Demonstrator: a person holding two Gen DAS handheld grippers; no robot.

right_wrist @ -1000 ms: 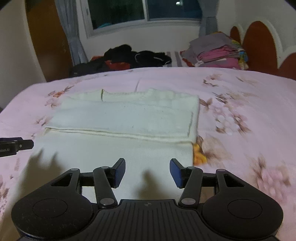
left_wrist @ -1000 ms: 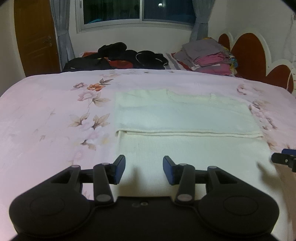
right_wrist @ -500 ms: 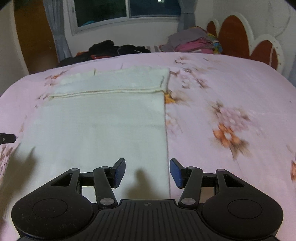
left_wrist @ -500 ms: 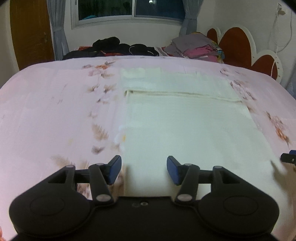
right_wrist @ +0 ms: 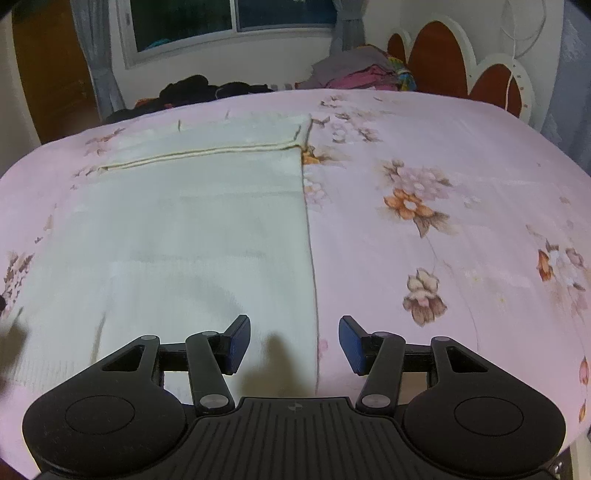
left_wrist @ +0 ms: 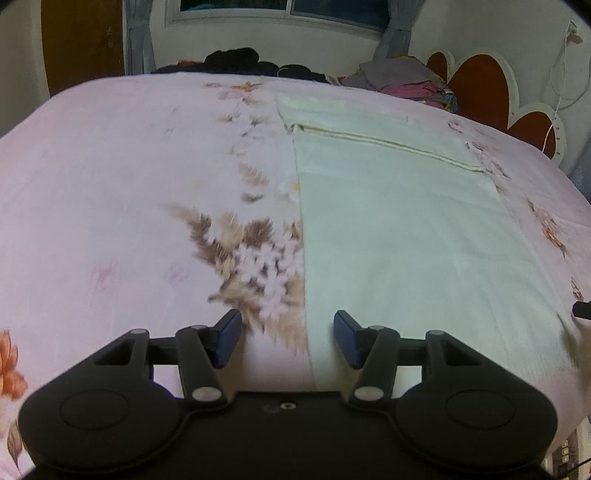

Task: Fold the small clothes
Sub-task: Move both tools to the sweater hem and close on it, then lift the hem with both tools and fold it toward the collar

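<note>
Low in each frame, both tools stand wide apart and hold nothing: the left tool [left_wrist: 287, 339] straddles the left edge of the cream knitted garment [left_wrist: 399, 236], the right tool [right_wrist: 294, 345] its right edge [right_wrist: 192, 229]. It lies flat mid-frame on the pink floral bedsheet [left_wrist: 110, 184], its far end folded over.

1. Pink floral bedsheet [right_wrist: 443, 155] covers the bed.
2. Dark clothes heap [right_wrist: 199, 90] lies at the sheet's far edge.
3. Folded clothes stack [right_wrist: 354, 72] sits right of that heap.
4. Window [right_wrist: 229, 18] is above the heap.
5. Red scalloped headboard [right_wrist: 436, 62] rises at the sheet's far right.
</note>
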